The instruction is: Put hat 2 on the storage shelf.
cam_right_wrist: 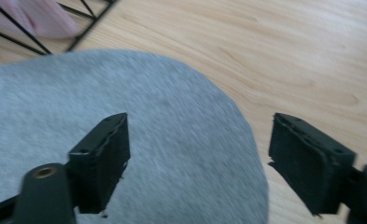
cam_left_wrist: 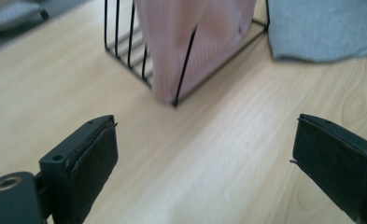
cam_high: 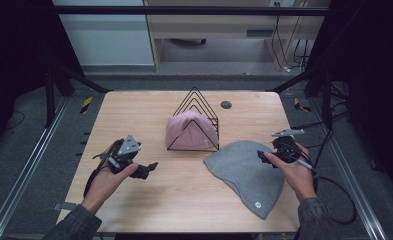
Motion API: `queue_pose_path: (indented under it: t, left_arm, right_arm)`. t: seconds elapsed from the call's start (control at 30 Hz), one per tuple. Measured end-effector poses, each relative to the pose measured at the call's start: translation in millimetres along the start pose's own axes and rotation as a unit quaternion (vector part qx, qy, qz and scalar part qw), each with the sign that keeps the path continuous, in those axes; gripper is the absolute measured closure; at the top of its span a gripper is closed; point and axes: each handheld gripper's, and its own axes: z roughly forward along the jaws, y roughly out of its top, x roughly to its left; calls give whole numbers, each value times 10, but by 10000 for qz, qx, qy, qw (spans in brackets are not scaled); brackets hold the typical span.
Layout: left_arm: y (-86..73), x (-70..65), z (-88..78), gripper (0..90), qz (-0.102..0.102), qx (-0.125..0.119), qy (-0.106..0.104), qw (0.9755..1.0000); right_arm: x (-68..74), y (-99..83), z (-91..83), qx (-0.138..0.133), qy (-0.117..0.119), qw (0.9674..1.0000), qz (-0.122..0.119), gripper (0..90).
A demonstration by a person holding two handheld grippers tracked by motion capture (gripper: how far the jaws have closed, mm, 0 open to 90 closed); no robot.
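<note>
Clearly the right hand-held gripper (cam_right_wrist: 197, 163) is hovering open over the near-right grey beanie (cam_high: 246, 172), much nearer than the left hand-held gripper (cam_high: 146, 170), also open and empty.

Pink hat (cam_high: 190, 131) in black wire rack (cam_high: 196, 102); grey hat (cam_high: 244, 172) on light wood table (cam_high: 134, 115).

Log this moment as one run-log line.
left hand-held gripper: open, empty, over bare table | right hand-held gripper: open, over flat grey knit beanie | pink knit beanie: in black wire triangular rack
</note>
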Motion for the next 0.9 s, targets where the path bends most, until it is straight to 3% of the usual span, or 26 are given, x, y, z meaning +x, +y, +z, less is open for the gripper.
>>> queue_pose_path:
  t: [0.03, 0.07, 0.1, 0.13, 0.23, 0.5, 0.9]
  left_arm:
    - [0, 0, 0, 67, 0, 0, 0, 10000]
    - [-106, -6, -7, 67, -26, 91, 69, 9999]
    - [-272, -36, -27, 91, -100, 389, 178, 9990]
    - [-310, -58, -41, 95, -50, 477, 159, 9987]
    - [-351, -116, -120, 88, 116, 575, 219, 9980]
    - [-368, -113, -129, 91, 102, 626, 297, 9975]
    - [-371, -122, -106, 94, 193, 694, 269, 9970]
  right_arm:
    - [0, 0, 0, 0, 0, 10000, 0, 265]
    - [-34, -23, 5, 35, -64, 10000, 46, 298]
    - [-104, -68, 11, 112, -78, 9998, 156, 362]
    - [-141, -87, 20, 155, -94, 9997, 187, 388]
    - [-253, -135, 61, 233, -114, 9991, 342, 451]
    - [-388, -224, 257, 402, -7, 9965, 738, 491]
    - [-308, -253, 349, 572, 67, 9966, 585, 521]
